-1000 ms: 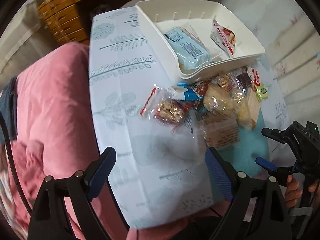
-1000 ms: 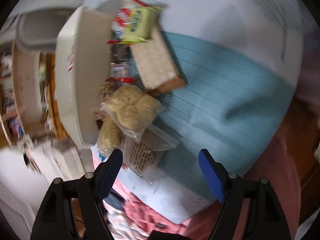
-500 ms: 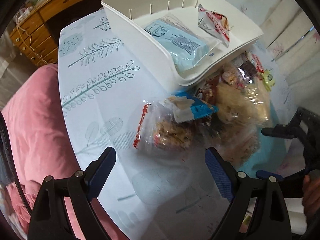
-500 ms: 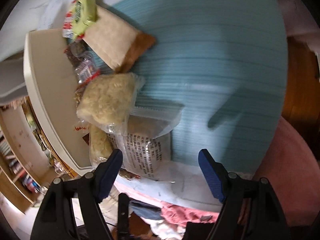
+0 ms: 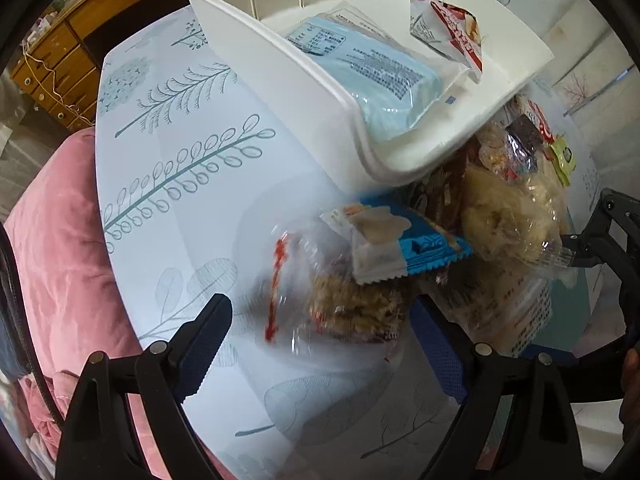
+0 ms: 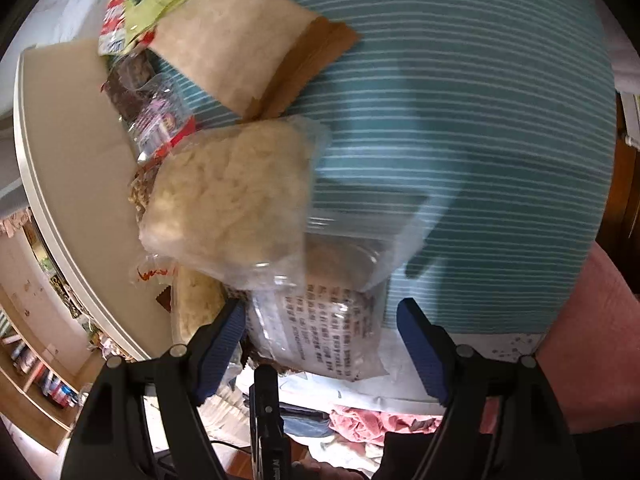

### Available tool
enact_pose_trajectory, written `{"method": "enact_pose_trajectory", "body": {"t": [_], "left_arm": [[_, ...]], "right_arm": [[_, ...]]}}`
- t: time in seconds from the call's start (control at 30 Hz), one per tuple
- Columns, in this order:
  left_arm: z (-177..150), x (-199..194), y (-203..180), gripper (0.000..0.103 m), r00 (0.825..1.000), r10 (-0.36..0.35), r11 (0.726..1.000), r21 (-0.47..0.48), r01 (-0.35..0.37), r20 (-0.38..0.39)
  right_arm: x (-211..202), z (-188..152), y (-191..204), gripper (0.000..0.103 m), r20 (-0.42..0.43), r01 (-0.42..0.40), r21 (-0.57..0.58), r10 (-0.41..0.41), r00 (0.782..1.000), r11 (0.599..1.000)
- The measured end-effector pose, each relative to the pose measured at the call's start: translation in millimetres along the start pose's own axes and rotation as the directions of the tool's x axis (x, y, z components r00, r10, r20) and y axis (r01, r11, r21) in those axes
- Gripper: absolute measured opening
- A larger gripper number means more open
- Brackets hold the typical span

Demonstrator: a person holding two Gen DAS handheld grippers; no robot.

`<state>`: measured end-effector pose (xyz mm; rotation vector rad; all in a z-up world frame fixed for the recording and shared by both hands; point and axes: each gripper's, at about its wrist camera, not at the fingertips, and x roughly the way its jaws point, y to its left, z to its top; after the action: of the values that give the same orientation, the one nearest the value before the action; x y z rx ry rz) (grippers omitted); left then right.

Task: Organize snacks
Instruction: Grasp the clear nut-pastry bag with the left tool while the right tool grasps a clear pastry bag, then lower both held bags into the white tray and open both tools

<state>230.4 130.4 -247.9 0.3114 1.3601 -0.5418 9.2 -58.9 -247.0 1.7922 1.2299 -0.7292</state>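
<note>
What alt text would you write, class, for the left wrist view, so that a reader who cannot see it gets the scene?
Open left gripper above a clear crumbly snack pack in a heap of wrapped snacks beside a white tray. The tray holds a pale blue packet and a red-and-white one; all sit on a leaf-print tablecloth.

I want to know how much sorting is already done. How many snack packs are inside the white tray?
2. A light blue pack lies along the white tray floor, and a red-and-white pouch leans toward its far side. Others may be hidden beneath.
</note>
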Motion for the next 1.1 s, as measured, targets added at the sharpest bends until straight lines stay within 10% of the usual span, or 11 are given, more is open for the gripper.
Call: {"method": "enact_pose_trajectory", "body": {"t": [0.7, 1.1], "left_arm": [[11.4, 23.8, 13.5, 0.079, 0.996, -0.077, 0.996, -0.039, 0.076, -0.038], [2.7, 30.2, 13.2, 0.051, 0.992, -0.113, 0.993, -0.026, 0.112, -0.058]], "right_arm": [[26.2, -6.7, 48.3, 0.081, 0.01, 0.173, -0.058, -0.172, 0.985, 0.983], [25.6, -1.7, 58.8, 0.075, 0.011, 0.171, -0.103, -0.17, 0.985, 0.98]]}}
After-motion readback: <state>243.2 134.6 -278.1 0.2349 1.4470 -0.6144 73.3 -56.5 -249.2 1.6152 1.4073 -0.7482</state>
